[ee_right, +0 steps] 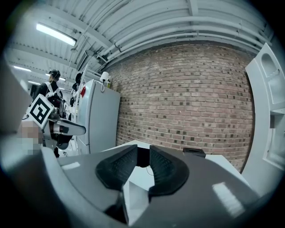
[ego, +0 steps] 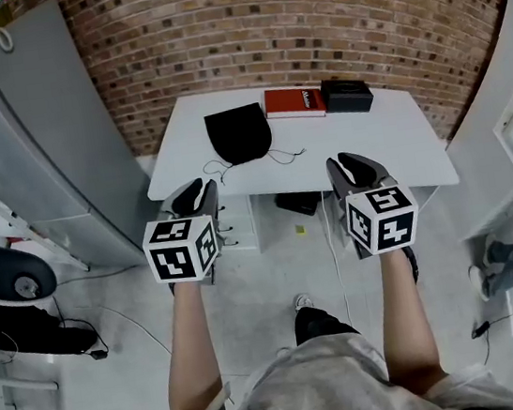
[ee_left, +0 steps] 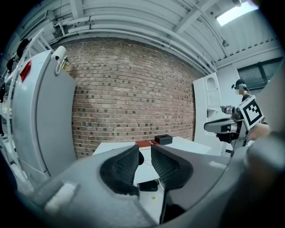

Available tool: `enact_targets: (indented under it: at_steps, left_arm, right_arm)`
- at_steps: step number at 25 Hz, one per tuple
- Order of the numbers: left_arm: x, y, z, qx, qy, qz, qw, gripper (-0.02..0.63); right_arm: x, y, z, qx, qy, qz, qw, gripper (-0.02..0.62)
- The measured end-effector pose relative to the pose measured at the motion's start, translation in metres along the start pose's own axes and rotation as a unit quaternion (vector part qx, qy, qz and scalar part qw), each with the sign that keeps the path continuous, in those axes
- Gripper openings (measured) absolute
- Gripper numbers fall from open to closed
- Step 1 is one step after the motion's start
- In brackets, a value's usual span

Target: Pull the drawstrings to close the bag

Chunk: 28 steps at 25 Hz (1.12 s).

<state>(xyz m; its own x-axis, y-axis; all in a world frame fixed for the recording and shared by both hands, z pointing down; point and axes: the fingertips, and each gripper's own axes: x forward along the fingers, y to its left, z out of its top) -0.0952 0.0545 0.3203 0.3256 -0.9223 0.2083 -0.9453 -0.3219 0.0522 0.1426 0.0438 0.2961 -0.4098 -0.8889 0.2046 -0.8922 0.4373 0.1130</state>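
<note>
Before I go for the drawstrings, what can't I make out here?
- Drawstrings: head view, too thin to trace their ends.
- Black bag: gripper views, mostly hidden behind the left claw and the right claw.
- Dark object under the table: head view, partly cut off by its edge.

No text can be read: a short white line of print is borne by the red book (ego: 294, 101) on the white table (ego: 398, 132), but too small to be made out.
</note>
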Motion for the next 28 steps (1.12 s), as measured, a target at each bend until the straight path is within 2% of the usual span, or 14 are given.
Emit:
enact_targets:
  at_steps: [8, 13, 20, 28]
  left_arm:
    - [0.008, 0.004, -0.001, -0.003, -0.006, 0.003, 1.0000, 0.144]
    - [0.014, 0.007, 0.002, -0.001, -0.010, 0.002, 1.0000, 0.156]
    - [0.026, 0.008, 0.001, -0.001, -0.009, 0.000, 1.0000, 0.207]
    - [0.048, 0.021, -0.006, -0.005, -0.009, 0.005, 0.9999, 0.209]
  right_arm:
    - [0.009, -0.001, -0.006, 0.001, 0.001, 0.001, 1.000, 0.121]
    - [0.016, 0.001, -0.006, 0.005, -0.001, 0.009, 1.000, 0.164]
    - [0.029, -0.002, -0.010, 0.007, 0.001, 0.011, 1.000, 0.181]
    - [0.058, -0.007, -0.017, 0.013, 0.006, 0.022, 1.000, 0.199]
